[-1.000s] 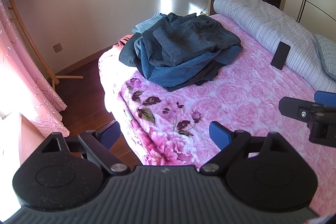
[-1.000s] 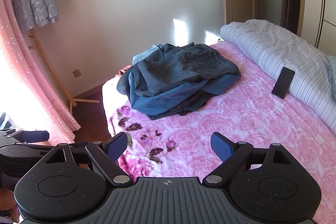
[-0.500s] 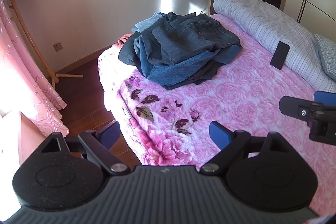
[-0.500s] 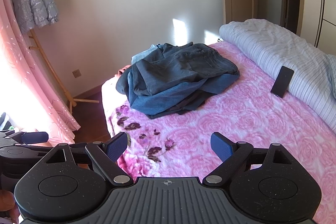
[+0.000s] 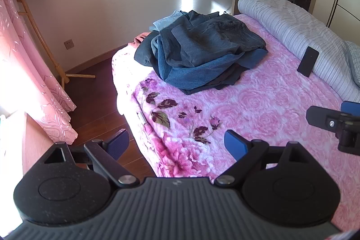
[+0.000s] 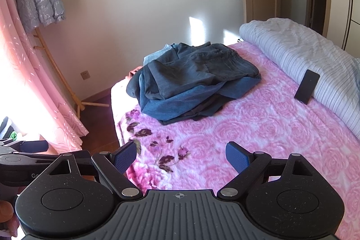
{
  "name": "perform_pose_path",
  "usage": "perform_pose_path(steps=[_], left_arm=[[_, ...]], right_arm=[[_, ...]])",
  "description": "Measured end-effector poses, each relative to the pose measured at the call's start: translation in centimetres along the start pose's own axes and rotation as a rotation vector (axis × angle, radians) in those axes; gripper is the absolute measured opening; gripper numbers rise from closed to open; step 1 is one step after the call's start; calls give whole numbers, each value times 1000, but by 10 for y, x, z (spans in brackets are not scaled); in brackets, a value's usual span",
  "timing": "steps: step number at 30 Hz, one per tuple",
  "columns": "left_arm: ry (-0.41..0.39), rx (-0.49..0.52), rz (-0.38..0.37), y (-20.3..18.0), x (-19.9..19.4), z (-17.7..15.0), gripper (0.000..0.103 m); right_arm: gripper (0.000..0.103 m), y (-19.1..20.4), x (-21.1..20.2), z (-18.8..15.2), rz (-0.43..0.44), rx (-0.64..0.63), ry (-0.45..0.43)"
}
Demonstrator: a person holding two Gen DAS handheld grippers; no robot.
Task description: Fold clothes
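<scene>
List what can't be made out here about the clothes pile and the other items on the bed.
- Pile of clothes: both views show tangled denim; the number and type of garments can't be told, since upper layers cover lower ones.
- Reddish cloth: left wrist view, mostly hidden behind the pile.
- Phone: dark screen, nothing readable.
- Right gripper: cut off by the left view's edge.

A bed [image 5: 258, 105] covered by a pink rose-patterned blanket [image 6: 247, 132] carries everything. A rumpled heap of dark blue and grey clothes [image 5: 202, 60] lies on the blanket near the bed's far left corner. Along the right edge lies a rolled grey striped quilt [image 6: 303, 53]. A black phone [image 5: 307, 61] leans against the quilt, its lower end on the blanket.
</scene>
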State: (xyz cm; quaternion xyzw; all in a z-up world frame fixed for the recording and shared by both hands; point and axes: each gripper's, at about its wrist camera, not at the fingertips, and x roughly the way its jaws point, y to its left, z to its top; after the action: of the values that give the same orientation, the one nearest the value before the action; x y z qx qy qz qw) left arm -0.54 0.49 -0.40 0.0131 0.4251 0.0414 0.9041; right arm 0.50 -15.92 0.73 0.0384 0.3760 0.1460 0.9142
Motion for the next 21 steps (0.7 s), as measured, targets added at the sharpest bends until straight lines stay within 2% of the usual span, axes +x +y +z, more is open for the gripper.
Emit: perform_pose_path(steps=[7, 13, 17, 21], left_arm=[[31, 14, -8, -7, 16, 3, 90], [42, 34, -31, -2, 51, 28, 90], [53, 46, -80, 6, 96, 59, 90], [66, 59, -156, 17, 162, 102, 90]], right_arm=[[89, -21, 9, -1, -20, 37, 19], [89, -40, 27, 12, -61, 94, 15], [89, -51, 54, 23, -106, 123, 37], [89, -54, 97, 44, -128, 96, 48]])
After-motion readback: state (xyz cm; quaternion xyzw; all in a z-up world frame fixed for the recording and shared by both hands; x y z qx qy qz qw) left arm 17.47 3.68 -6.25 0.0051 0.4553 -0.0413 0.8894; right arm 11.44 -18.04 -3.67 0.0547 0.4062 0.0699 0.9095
